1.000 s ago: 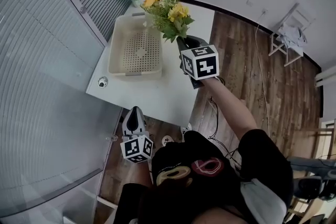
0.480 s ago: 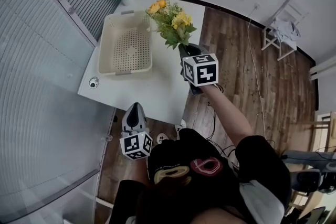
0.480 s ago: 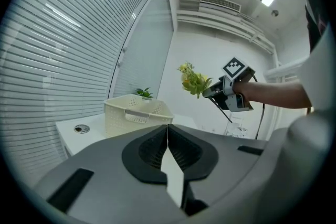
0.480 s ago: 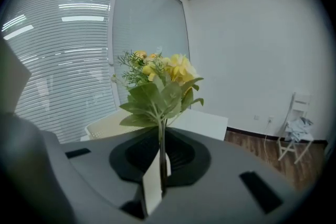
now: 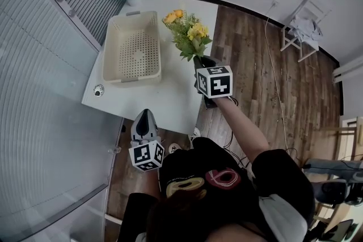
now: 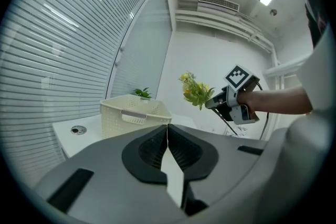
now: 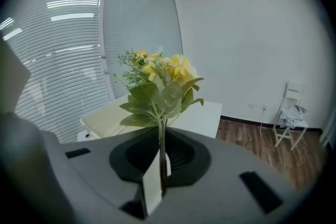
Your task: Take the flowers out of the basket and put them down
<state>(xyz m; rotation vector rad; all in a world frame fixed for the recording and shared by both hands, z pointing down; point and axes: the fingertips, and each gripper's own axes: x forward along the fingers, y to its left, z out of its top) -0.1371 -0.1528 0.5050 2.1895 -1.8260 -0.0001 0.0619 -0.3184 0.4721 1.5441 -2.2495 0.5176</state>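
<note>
One bunch: right gripper (image 5: pixel 199 60) clamps flowers (image 5: pixel 189 35) by stems, 3 o'clock of basket (image 5: pixel 159 45); left gripper (image 5: pixel 145 121) jaws together, empty; lower onto table (image 5: pixel 170 96) before releasing.

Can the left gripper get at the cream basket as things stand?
Probably yes. The left gripper, shut and empty, sits off the white table's near edge; only bare tabletop lies between it and the cream perforated plastic basket.
</note>
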